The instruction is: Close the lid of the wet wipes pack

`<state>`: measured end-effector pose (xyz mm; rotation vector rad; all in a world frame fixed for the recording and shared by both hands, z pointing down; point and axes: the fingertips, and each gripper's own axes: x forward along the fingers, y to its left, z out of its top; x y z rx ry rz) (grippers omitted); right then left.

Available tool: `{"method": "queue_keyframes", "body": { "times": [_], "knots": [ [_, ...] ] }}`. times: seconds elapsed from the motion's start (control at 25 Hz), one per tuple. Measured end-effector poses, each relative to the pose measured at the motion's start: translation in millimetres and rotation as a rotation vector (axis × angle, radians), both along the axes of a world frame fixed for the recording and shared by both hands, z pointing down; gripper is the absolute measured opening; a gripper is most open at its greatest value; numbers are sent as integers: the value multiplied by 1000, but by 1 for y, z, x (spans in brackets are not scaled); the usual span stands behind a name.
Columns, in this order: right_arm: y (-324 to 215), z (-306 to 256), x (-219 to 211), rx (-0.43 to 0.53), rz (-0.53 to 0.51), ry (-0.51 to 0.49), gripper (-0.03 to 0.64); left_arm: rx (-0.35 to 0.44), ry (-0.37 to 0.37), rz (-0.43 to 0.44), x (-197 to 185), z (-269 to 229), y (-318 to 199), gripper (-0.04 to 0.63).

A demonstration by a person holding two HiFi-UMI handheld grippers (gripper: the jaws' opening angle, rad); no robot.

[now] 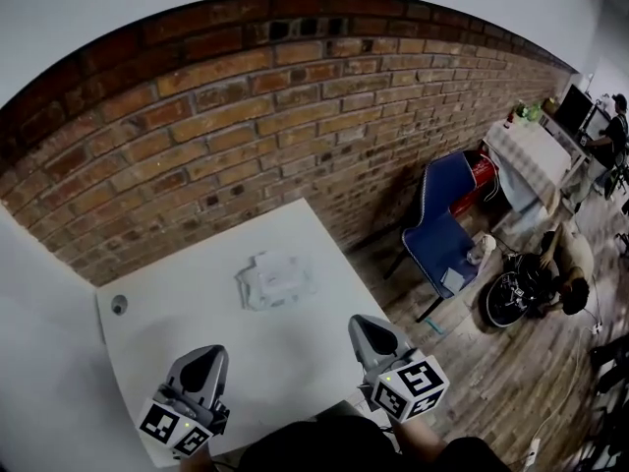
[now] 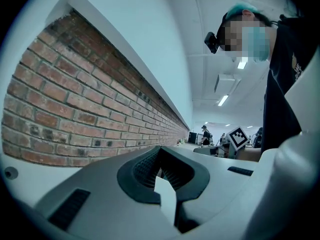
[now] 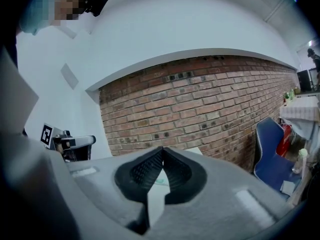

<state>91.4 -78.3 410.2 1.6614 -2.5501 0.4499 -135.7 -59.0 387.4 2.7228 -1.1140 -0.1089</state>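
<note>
A white wet wipes pack [image 1: 277, 279] lies flat near the middle of the white table [image 1: 187, 303]; from here I cannot tell whether its lid is up or down. My left gripper [image 1: 203, 354] hovers over the table's near edge, to the left of and short of the pack, jaws shut and empty. My right gripper [image 1: 362, 323] is at the near right edge, also short of the pack, jaws closed tip to tip with nothing between them. In the left gripper view the left gripper [image 2: 160, 148] points along the brick wall. The right gripper [image 3: 161, 149] faces the wall.
A brick wall [image 1: 295, 96] runs behind the table. A round grommet [image 1: 119, 304] sits in the table's left corner. On the wooden floor to the right are a blue chair [image 1: 442, 226], a cloth-covered table [image 1: 531, 155] and a crouching person [image 1: 560, 273].
</note>
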Motion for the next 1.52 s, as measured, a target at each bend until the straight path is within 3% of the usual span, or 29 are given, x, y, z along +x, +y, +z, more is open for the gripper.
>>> {"method": "queue_keyframes", "body": {
  "times": [0.56, 1.04, 1.52],
  "knots": [
    [-55, 13, 9, -28, -98, 4, -2, -22, -94, -79, 17, 27, -55, -2],
    [-80, 32, 20, -69, -153, 19, -2, -52, -83, -125, 31, 65, -107, -2],
    [-97, 55, 28, -123, -168, 20, -2, -170, -96, -50, 46, 119, -154, -2]
  ]
}}
